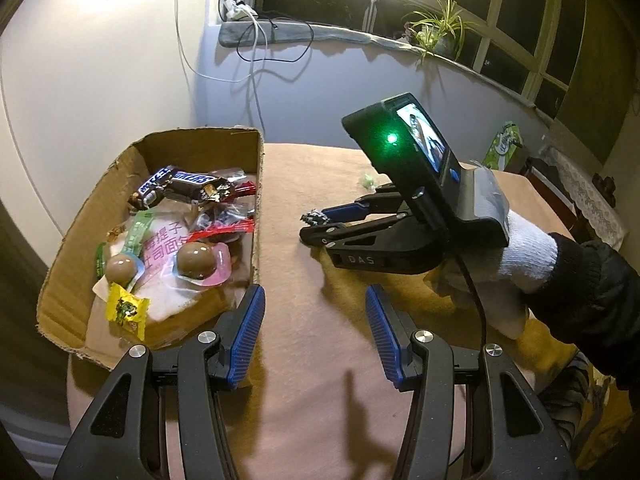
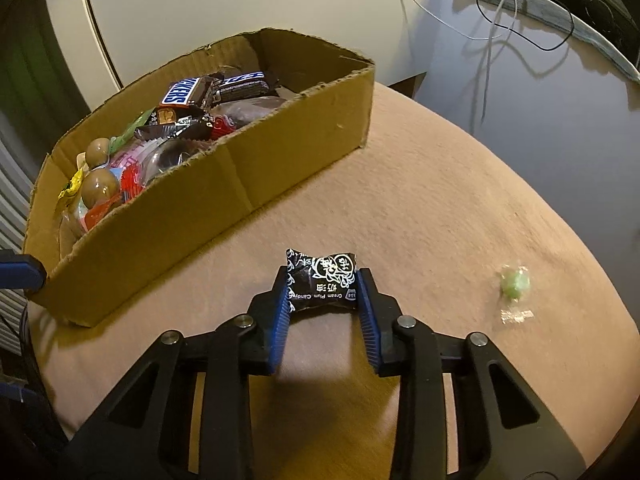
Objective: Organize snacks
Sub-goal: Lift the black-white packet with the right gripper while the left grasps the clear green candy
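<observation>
A cardboard box at the table's left holds several snacks: Snickers bars, chocolate balls, a yellow candy. It also shows in the left wrist view. My right gripper is shut on a black cream plum candy, low over the cloth right of the box. In the left wrist view the right gripper holds the candy at its tips. My left gripper is open and empty beside the box's near right corner. A green wrapped candy lies on the cloth to the right.
The table is covered by a tan cloth. The green candy also shows far off in the left wrist view. A windowsill with cables and a plant is behind. A green packet stands at the back right.
</observation>
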`<action>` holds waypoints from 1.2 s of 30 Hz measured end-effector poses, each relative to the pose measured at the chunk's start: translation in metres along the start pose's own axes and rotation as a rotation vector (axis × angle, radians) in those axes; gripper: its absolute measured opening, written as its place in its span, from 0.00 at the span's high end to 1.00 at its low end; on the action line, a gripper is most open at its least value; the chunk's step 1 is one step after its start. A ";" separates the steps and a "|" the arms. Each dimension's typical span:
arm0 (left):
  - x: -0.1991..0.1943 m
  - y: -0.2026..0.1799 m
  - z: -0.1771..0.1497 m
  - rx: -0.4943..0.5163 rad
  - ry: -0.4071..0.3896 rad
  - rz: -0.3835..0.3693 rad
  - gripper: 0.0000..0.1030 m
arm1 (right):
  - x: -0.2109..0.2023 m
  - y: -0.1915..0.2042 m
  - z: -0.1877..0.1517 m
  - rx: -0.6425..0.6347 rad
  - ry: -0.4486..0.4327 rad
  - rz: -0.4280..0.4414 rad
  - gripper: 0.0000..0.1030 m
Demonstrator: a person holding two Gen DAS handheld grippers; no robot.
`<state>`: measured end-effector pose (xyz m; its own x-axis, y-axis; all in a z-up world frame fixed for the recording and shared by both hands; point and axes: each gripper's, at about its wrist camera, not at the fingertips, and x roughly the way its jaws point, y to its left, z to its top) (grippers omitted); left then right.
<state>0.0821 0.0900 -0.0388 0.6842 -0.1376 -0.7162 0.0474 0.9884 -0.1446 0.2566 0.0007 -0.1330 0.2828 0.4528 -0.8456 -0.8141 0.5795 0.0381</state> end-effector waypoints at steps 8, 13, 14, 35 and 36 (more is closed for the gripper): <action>0.011 -0.011 0.006 0.011 0.006 -0.014 0.50 | -0.014 -0.021 -0.012 0.040 -0.002 -0.001 0.90; 0.017 -0.018 0.006 0.025 0.019 -0.028 0.50 | -0.023 -0.036 -0.025 0.080 0.001 0.008 0.90; 0.017 -0.019 0.007 0.026 0.021 -0.029 0.50 | -0.026 -0.038 -0.028 0.078 -0.003 0.003 0.90; 0.121 -0.065 0.067 0.001 0.071 -0.023 0.52 | -0.077 -0.108 -0.096 0.222 -0.049 -0.113 0.90; 0.128 -0.065 0.071 -0.004 0.078 -0.018 0.53 | -0.078 -0.109 -0.096 0.223 -0.049 -0.113 0.90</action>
<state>0.2185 0.0129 -0.0729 0.6245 -0.1602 -0.7644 0.0564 0.9854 -0.1604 0.2745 -0.1632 -0.1226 0.3944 0.4055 -0.8246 -0.6450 0.7613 0.0658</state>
